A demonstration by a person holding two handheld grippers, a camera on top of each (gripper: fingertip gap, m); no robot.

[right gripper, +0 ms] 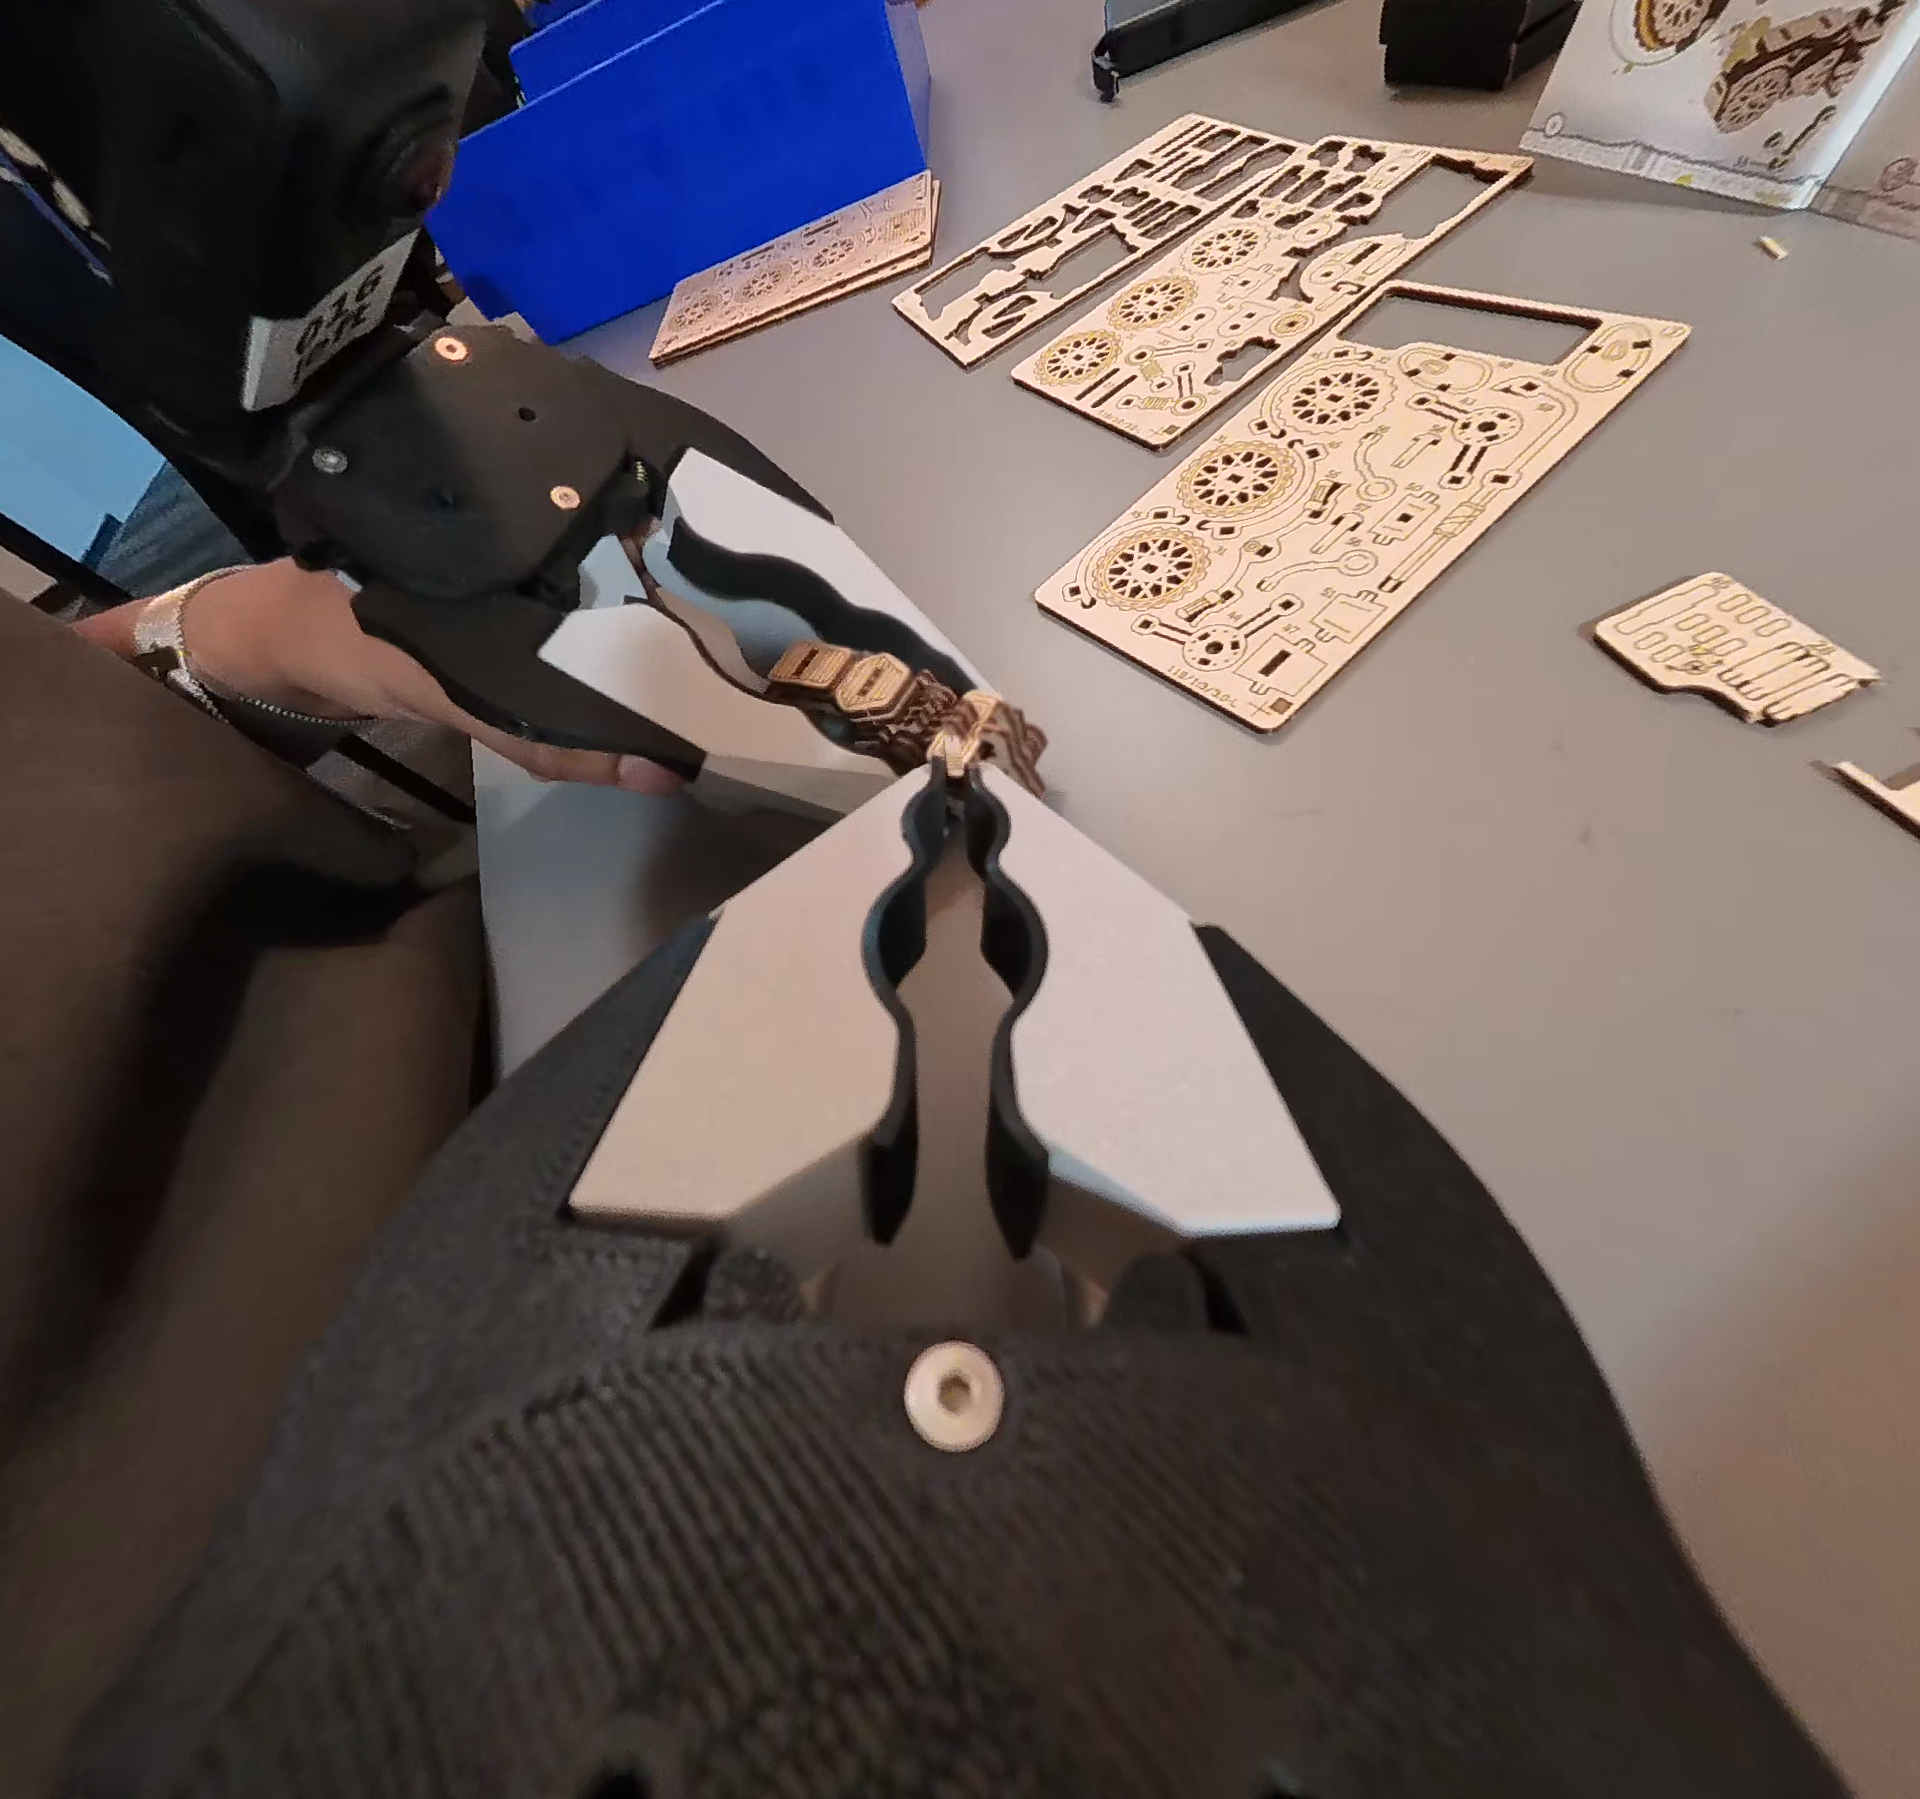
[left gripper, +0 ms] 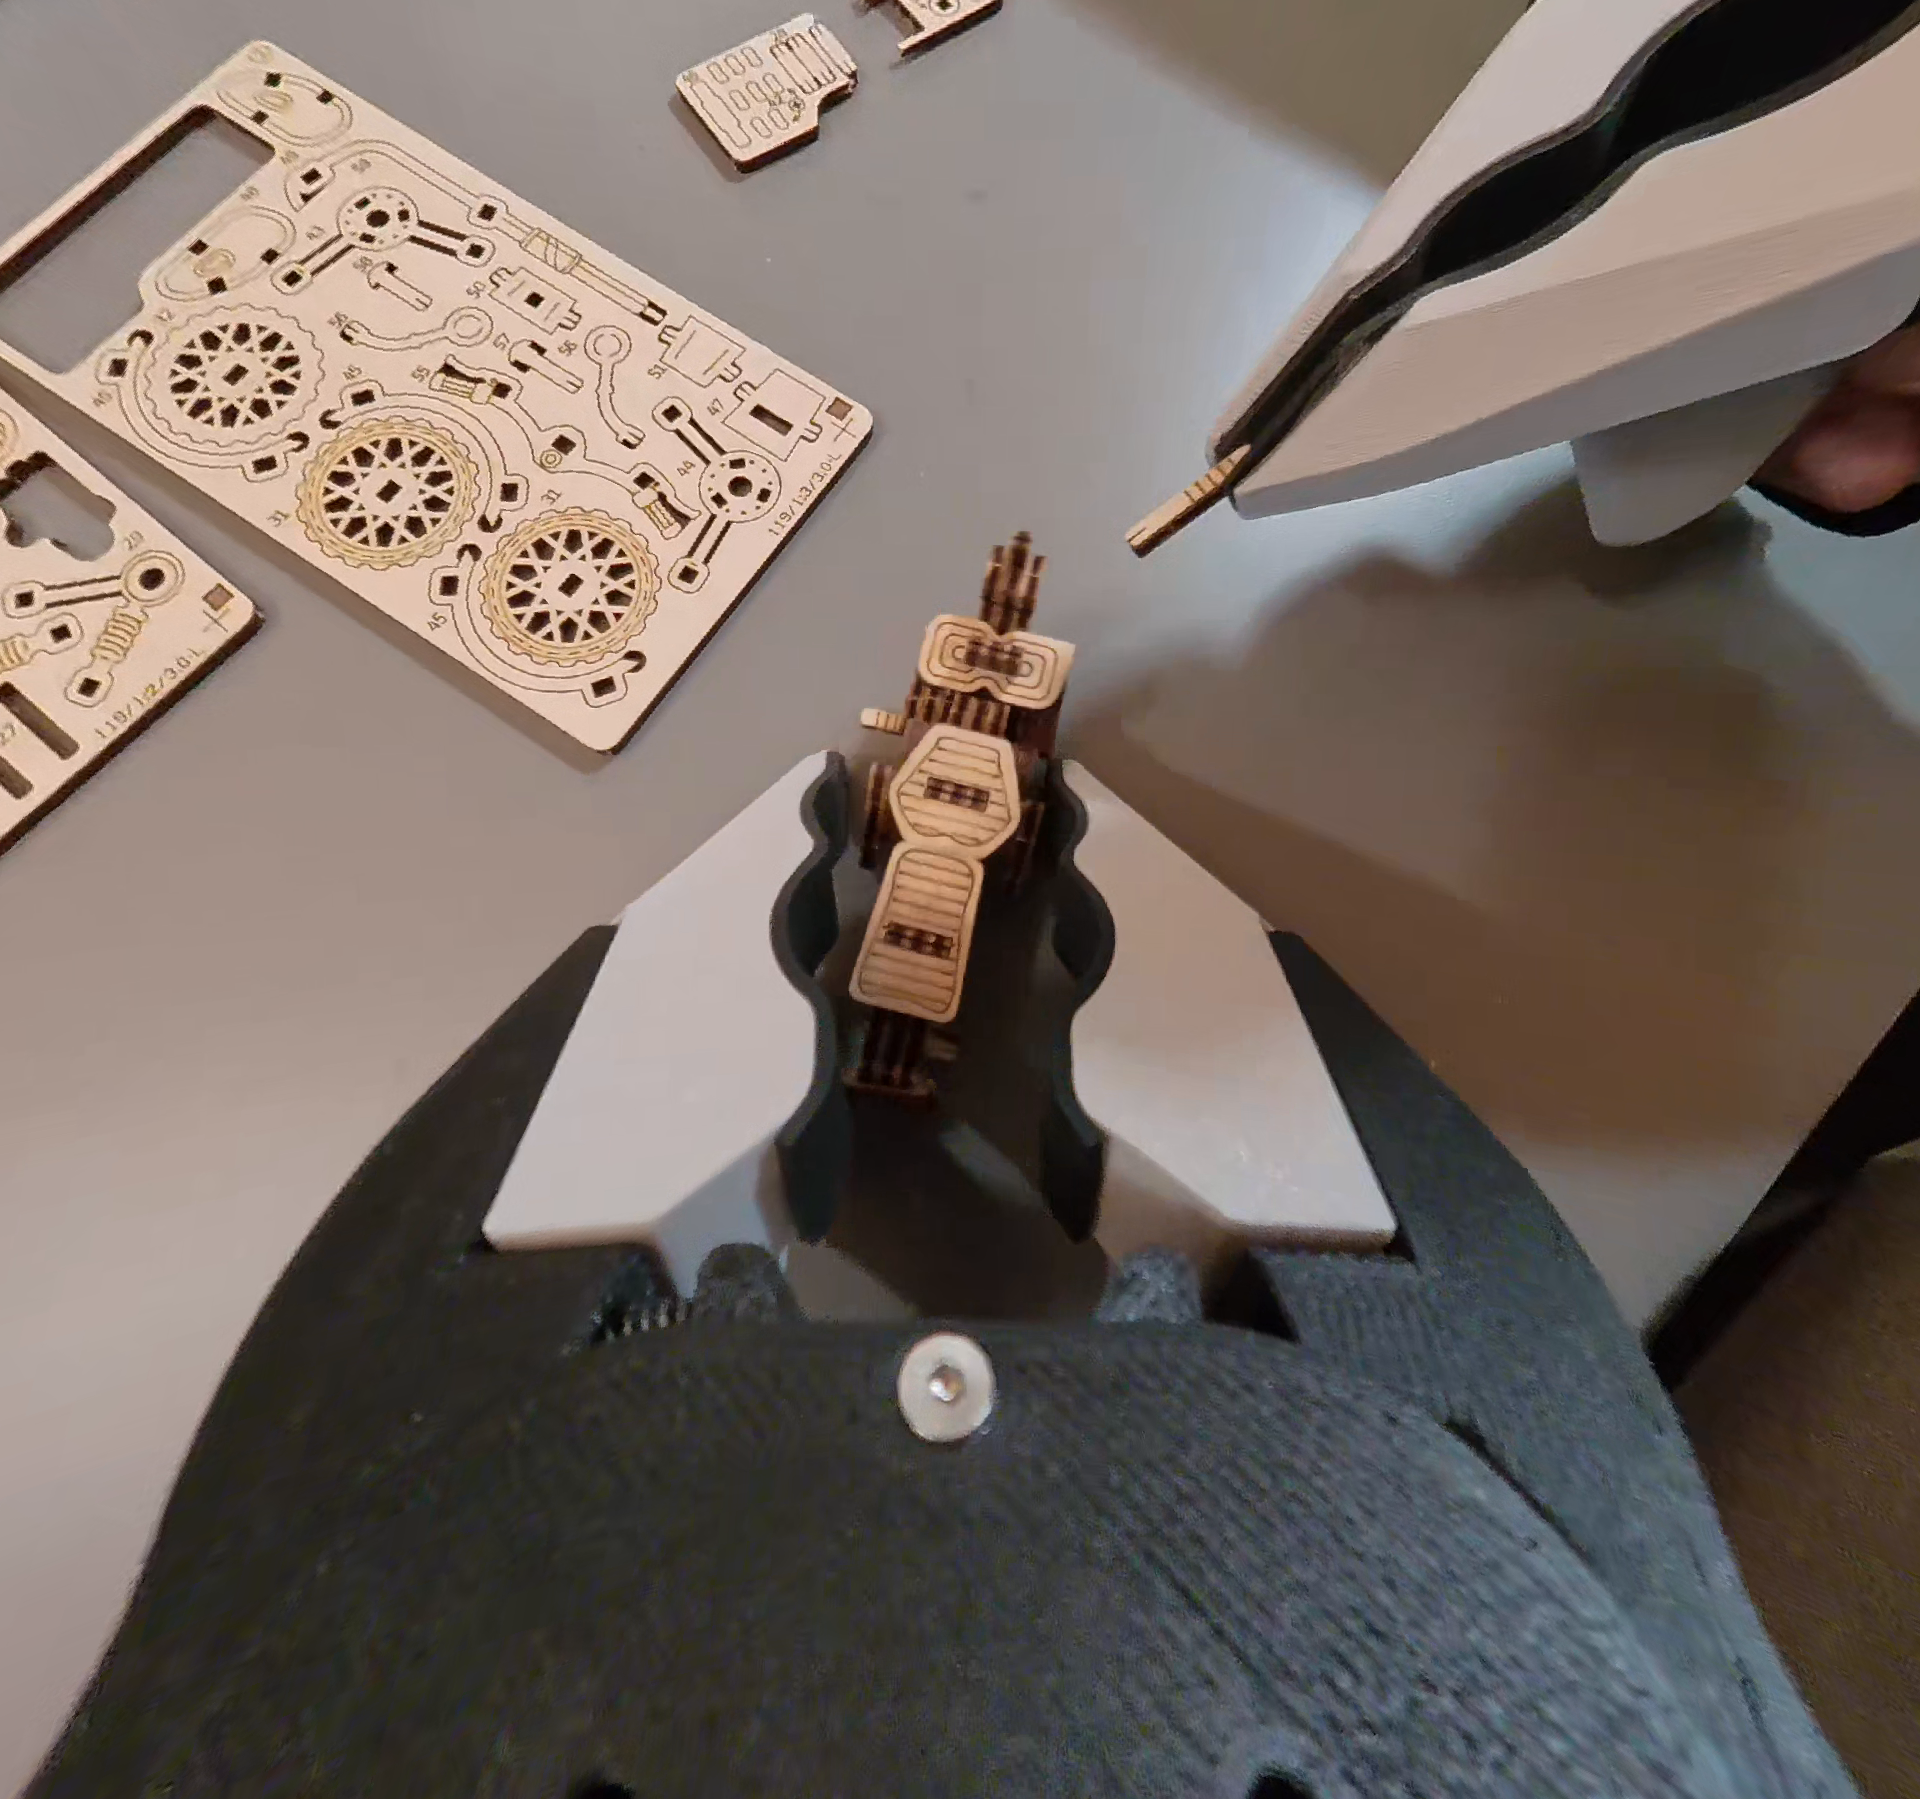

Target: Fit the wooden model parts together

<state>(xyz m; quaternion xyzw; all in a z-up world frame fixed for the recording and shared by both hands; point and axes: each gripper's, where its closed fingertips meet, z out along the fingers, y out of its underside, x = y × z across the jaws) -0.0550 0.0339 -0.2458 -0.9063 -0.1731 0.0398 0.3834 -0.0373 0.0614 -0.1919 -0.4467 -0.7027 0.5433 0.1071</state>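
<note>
The left gripper (left gripper: 951,793) clamps the half-built wooden model (left gripper: 951,835) between its jaws, the model's long axis running forward along the fingers and its front end jutting past the tips, above the grey worktop (left gripper: 1351,918) near its right edge. The right gripper (left gripper: 1242,471), angled down from the right, pinches a small wooden strip (left gripper: 1184,502) at its narrow tips, aimed at the model but just apart from it. The cut-out sheet (left gripper: 468,378) lies flat toward the worktop's left.

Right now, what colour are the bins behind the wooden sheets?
Bright blue bins, clearest in the right wrist view.
</note>
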